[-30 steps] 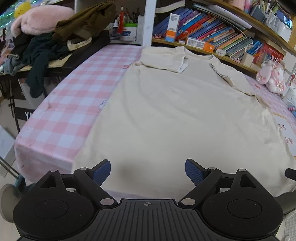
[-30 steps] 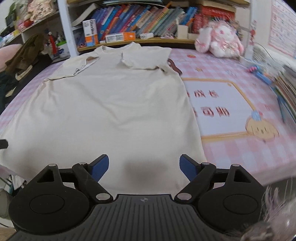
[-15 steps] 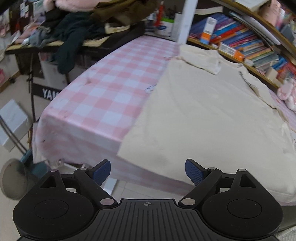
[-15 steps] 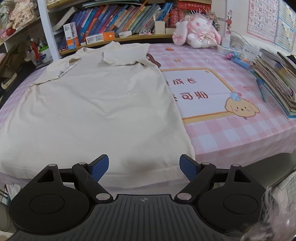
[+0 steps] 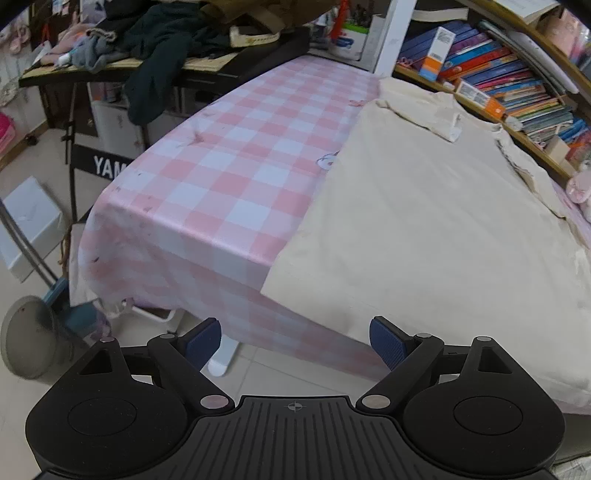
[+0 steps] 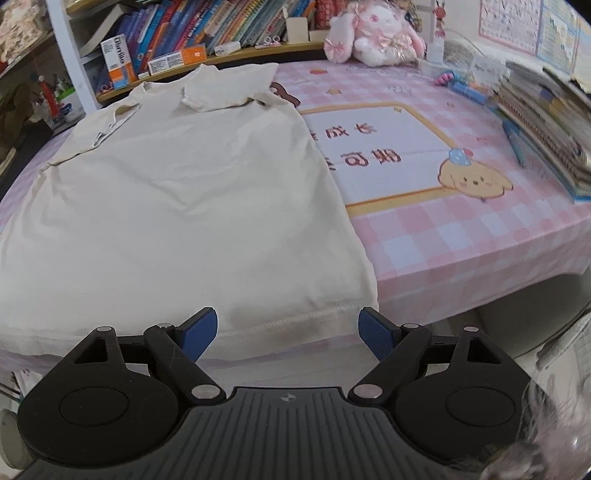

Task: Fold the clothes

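A cream T-shirt [image 5: 424,206] lies flat on the pink checked tablecloth [image 5: 229,155], both sleeves folded in over the chest, hem hanging over the near table edge. It also shows in the right wrist view [image 6: 173,192]. My left gripper [image 5: 295,341] is open and empty, off the table's front edge by the shirt's lower left corner. My right gripper [image 6: 288,332] is open and empty, just in front of the hem near the shirt's lower right corner.
A bookshelf [image 5: 509,85] runs along the table's far edge. A pile of dark clothes [image 5: 162,40] sits on a side stand at left. A plush rabbit [image 6: 373,31], a cartoon mat [image 6: 388,151] and stacked books [image 6: 546,122] are at right. Floor lies below the front edge.
Both grippers have pulled back from over the shirt to beyond the table's front edge; the left one has also shifted left. Both stayed open.
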The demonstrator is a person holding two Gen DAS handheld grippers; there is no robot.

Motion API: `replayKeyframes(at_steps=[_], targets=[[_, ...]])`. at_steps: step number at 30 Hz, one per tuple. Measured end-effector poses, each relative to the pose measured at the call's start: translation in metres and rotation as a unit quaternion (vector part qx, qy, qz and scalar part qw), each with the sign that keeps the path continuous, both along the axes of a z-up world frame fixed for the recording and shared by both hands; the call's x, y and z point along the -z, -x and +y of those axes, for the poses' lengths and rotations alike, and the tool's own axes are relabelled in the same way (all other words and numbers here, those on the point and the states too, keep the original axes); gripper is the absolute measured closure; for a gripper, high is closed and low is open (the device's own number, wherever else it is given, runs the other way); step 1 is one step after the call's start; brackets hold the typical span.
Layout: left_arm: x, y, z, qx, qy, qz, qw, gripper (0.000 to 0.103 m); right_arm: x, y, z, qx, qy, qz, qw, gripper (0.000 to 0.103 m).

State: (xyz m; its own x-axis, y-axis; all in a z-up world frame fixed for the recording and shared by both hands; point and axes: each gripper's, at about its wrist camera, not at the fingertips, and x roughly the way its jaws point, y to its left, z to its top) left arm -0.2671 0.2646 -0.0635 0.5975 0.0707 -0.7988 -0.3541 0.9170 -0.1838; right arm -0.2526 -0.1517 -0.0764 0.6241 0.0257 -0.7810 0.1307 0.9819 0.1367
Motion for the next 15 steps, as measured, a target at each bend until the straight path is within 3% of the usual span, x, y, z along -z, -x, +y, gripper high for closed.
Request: replayKeyframes(at_steps=[5, 7, 9, 15], targets=[[-0.001, 0.000, 0.005, -0.015, 0.006, -0.018, 0.9997, 0.017, 0.002, -0.004, -0.007, 0.009, -0.036, 0.005, 0.999, 0.024], [-0.002, -0.002, 0.011, -0.023, 0.005, -0.022, 0.9995, 0.025, 0.001, -0.004, -0.009, 0.013, -0.034, -0.001, 0.999, 0.029], [-0.002, -0.006, 0.017, -0.028, 0.009, -0.024, 0.9993, 0.027, -0.001, -0.005, -0.012, 0.019, -0.028, -0.007, 0.999, 0.029], [0.007, -0.020, 0.040, -0.048, 0.073, -0.014, 0.9961, 0.038, 0.002, -0.008, -0.032, 0.055, -0.041, -0.004, 0.998, 0.034]])
